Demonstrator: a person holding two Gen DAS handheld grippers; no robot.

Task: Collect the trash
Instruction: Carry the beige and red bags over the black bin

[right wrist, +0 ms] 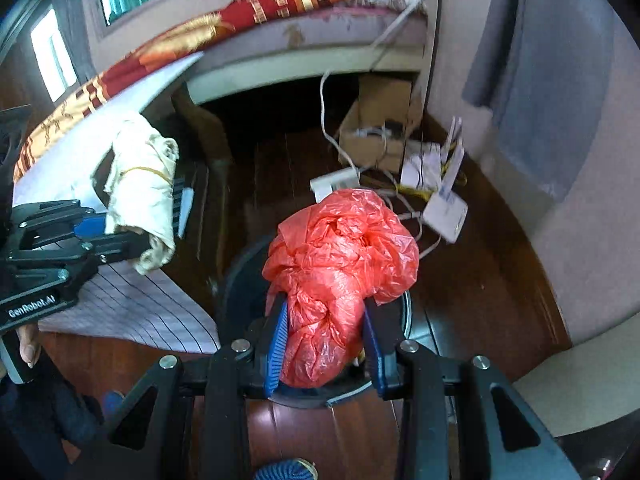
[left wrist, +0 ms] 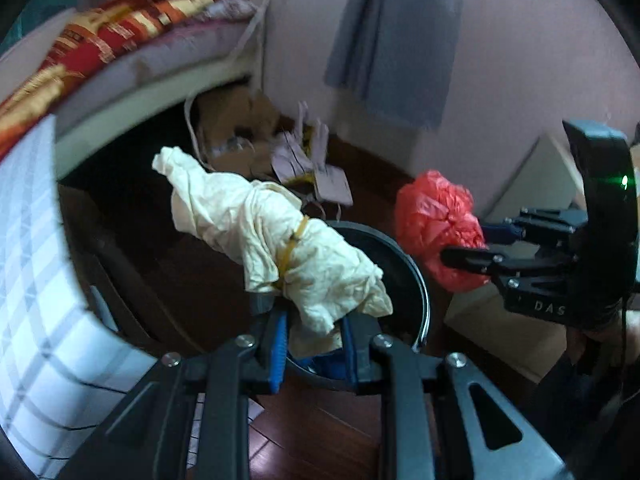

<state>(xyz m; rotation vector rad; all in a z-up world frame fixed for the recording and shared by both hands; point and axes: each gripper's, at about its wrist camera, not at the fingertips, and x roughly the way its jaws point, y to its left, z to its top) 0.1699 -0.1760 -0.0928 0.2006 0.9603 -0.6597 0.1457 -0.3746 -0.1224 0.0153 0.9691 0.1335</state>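
Note:
My left gripper [left wrist: 314,332] is shut on a crumpled cream paper bundle [left wrist: 256,220] tied with a yellow rubber band; the bundle sticks out forward and up. The same bundle [right wrist: 140,184] and left gripper [right wrist: 132,240] show at the left of the right wrist view. My right gripper [right wrist: 326,344] is shut on a scrunched red plastic bag [right wrist: 340,264]. In the left wrist view the red plastic bag [left wrist: 436,224] and right gripper [left wrist: 460,256] come in from the right. Both bundles hang over a round black bin [left wrist: 400,264], its rim [right wrist: 240,280] partly hidden behind the bag.
Dark wooden floor [right wrist: 472,280]. A bed with a red and gold cover [left wrist: 120,32] stands behind, a cardboard box [right wrist: 380,128] and white cables and adapters [right wrist: 444,208] under its end. A checked cloth [left wrist: 36,280] hangs at left. A pale wall [left wrist: 520,80] is at right.

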